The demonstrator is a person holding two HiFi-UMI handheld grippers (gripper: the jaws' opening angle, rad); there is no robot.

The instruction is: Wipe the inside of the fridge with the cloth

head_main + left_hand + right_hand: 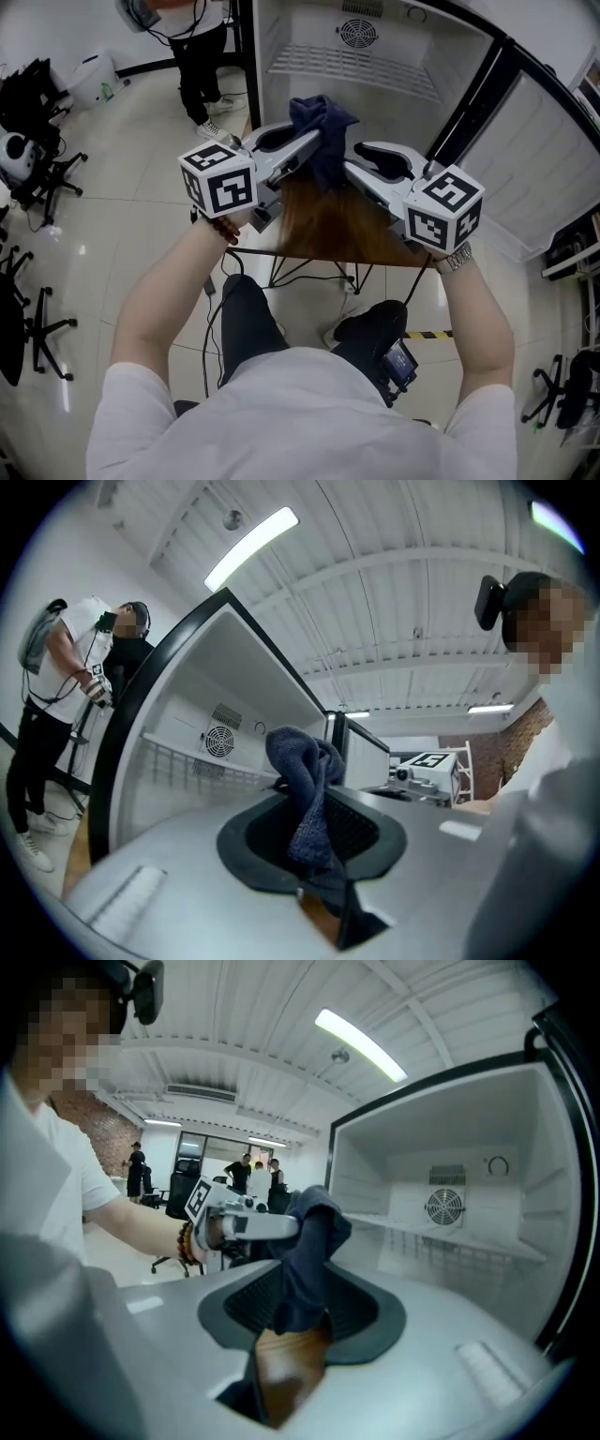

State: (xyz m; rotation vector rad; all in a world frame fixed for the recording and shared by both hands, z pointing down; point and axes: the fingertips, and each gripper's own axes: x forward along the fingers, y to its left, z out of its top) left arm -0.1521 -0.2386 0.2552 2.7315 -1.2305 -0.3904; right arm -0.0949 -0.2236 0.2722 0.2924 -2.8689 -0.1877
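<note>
A dark blue cloth (pixel 323 127) hangs bunched between my two grippers, in front of the open fridge (pixel 309 37). My left gripper (pixel 314 142) is shut on the cloth (pixel 305 789), which rises in a fold above its pads. My right gripper (pixel 352 166) faces it from the right. In the right gripper view the cloth (pixel 305 1260) hangs down between that gripper's (pixel 300 1335) parted jaws, and the left gripper (pixel 239 1224) pinches the cloth's top. The fridge interior is white, with a wire shelf (pixel 361 67) and a round fan grille (pixel 358 34) on the back wall.
The fridge door (pixel 553 159) stands swung open at the right. A brown table (pixel 328 230) lies under the grippers. A person (pixel 202 56) stands at the back left. Office chairs (pixel 37 178) crowd the left side, and cables (pixel 220 281) run across the floor.
</note>
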